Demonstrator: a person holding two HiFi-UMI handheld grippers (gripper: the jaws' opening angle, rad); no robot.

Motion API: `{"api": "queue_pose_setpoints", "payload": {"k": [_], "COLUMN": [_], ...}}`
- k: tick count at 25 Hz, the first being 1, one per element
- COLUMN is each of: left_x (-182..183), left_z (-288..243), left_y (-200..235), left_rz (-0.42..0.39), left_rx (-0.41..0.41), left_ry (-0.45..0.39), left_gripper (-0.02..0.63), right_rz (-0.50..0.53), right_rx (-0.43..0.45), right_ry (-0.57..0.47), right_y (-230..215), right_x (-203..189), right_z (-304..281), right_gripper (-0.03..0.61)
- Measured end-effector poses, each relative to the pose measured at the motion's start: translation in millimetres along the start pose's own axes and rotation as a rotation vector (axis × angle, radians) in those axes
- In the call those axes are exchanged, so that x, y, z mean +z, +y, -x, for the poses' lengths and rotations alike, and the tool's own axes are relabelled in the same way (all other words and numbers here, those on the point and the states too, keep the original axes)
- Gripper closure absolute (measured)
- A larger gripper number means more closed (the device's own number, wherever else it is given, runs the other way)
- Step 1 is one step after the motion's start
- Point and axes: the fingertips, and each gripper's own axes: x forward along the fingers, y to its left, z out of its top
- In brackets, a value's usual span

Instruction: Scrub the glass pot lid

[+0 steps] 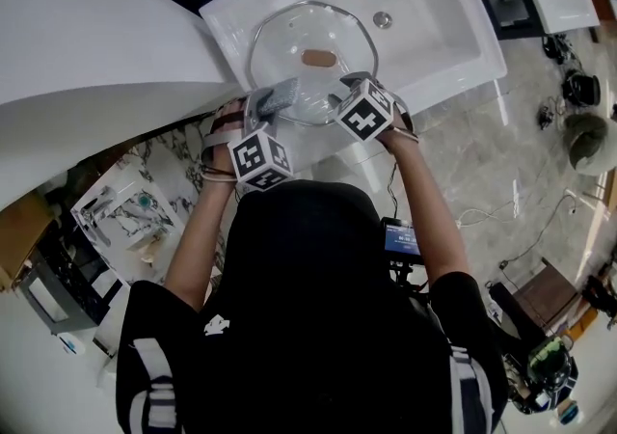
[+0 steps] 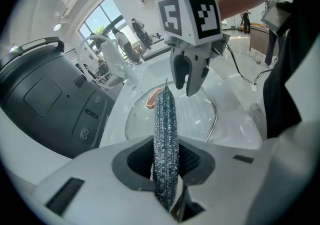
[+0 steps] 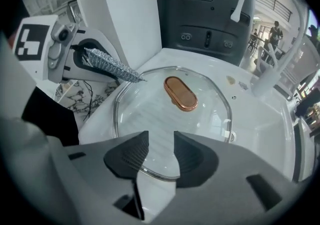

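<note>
A: What fills the scene?

B: A white sink (image 1: pixel 434 8), seen from above. The lid (image 1: pixel 289 41) lies flat in its left half, knob (image 3: pixel 180 93) up, and takes up most of that side of the basin.

A: Glass?

B: Clear glass with a metal rim — the white basin shows straight through it.

A: And the grippers?

B: Both are at the lid's near edge, close together but not touching. The left gripper (image 2: pixel 167 161) is clenched on a scrubber (image 2: pixel 166 119). The right gripper (image 3: pixel 157 155) has its jaws parted: the lid's near rim shows in the gap, and neither pad presses on it.

A: So the right one grasps nothing?

B: Nothing. In the left gripper view its fingers point down over the glass, with space between them.

A: What is the scrubber like?

B: Silvery, glittering and flat. It stands on edge between the left jaws and juts forward past them. Its tip reaches the lid's left rim — touching or just above, I cannot tell.

A: Smaller things?

B: The knob is oval and copper-coloured. It sits at the lid's centre, away from both grippers. The drain (image 1: pixel 383 19) lies to the right of the lid, just apart from its rim.
</note>
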Motion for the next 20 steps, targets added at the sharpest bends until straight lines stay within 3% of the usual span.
{"api": "queue_pose_setpoints", "payload": {"k": [6,12,20], "left_x": [24,52,94], "left_z": [25,53,97], "left_y": [20,46,88], "left_rz": [0.092,0.188,0.294], "left_rx": [0.019,0.021,0.022], "left_ry": [-0.093,-0.200,-0.369], "left_gripper": [0.541,0.541,0.541], "right_rz": [-0.079,-0.214,-0.233], "right_rx": [-0.095,-0.188,-0.280], "right_ry": [-0.094,-0.267,-0.477], "right_y": [-10,-22,-24], "right_x": [20,52,100], "right_z": [36,85,160], "right_gripper": [0.559,0.578,0.578]}}
